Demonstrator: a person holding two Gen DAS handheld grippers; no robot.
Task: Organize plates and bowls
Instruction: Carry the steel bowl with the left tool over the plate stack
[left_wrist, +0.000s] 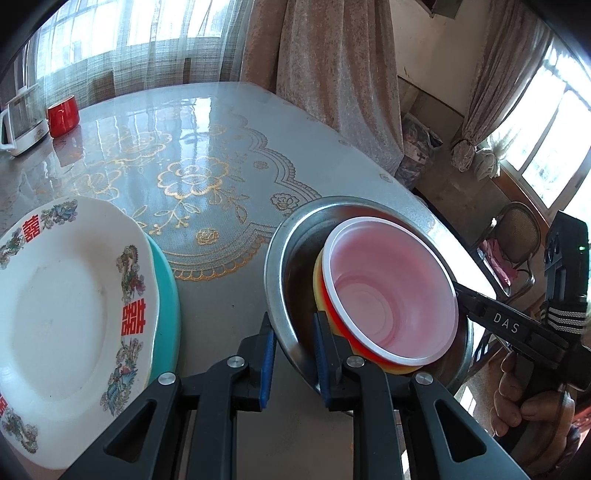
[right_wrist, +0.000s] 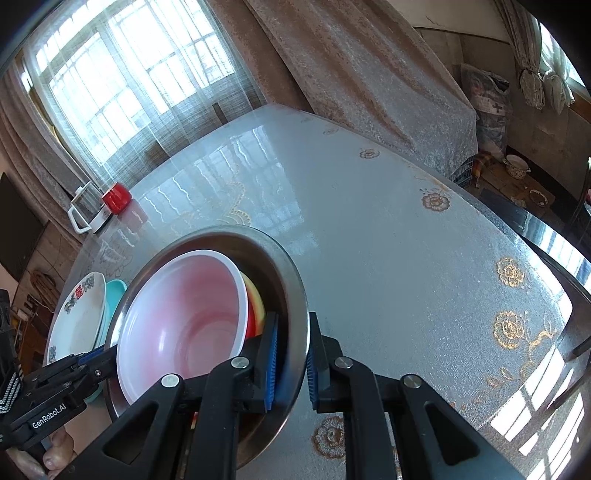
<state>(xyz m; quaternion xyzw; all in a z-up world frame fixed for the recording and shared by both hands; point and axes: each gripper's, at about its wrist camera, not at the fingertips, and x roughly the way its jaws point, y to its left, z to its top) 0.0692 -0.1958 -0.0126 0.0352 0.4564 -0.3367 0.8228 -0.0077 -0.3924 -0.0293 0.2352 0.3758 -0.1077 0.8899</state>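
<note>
Steel took the strain: the metal bowl (left_wrist: 284, 266) sat on the table (left_wrist: 229, 122) near its edge, pinched at the rim from both sides. The left gripper (left_wrist: 293, 356) nipped the near rim, the right gripper (right_wrist: 290, 363) the opposite one, jaws narrowed onto thin metal. Two holds likely kept the nest level, since a pink plastic bowl (left_wrist: 388, 288) and a yellow bowl (left_wrist: 320, 273) rode inside, tilted. Beside it, the white patterned plate (left_wrist: 66, 317) lay stacked on a teal plate (left_wrist: 166, 295), sorted by kind, it seemed.
</note>
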